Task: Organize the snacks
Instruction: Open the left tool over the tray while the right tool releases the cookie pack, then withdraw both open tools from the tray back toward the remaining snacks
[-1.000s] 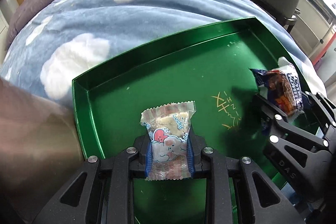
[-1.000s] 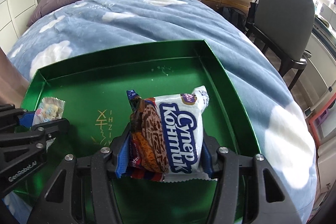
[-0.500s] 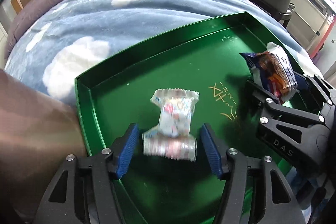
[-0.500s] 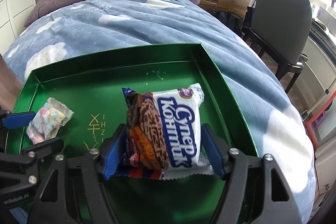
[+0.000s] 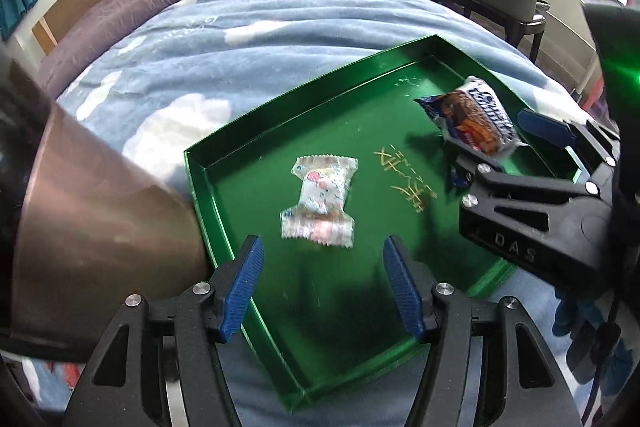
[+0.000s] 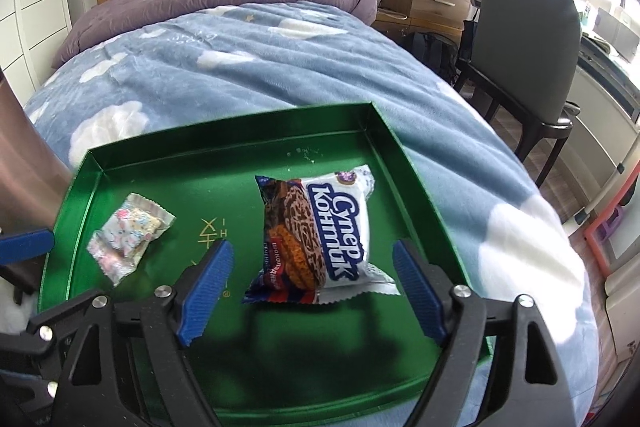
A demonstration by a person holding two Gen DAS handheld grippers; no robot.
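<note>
Two sealed snacks lie flat in one glossy green metal tray point(image 6: 404, 163): a small crinkle-edged clear candy packet point(image 5: 320, 201) and a larger white-and-brown cookie pack point(image 6: 320, 235). The candy rests just ahead of the left gripper point(image 5: 323, 287), whose ribbed blue pads stand apart, untouching. The right gripper point(image 6: 314, 297) has just spread wide; the cookie pack lies free between its pads. The tray sits on a fleecy cloud-print blanket point(image 6: 260, 67).
</note>
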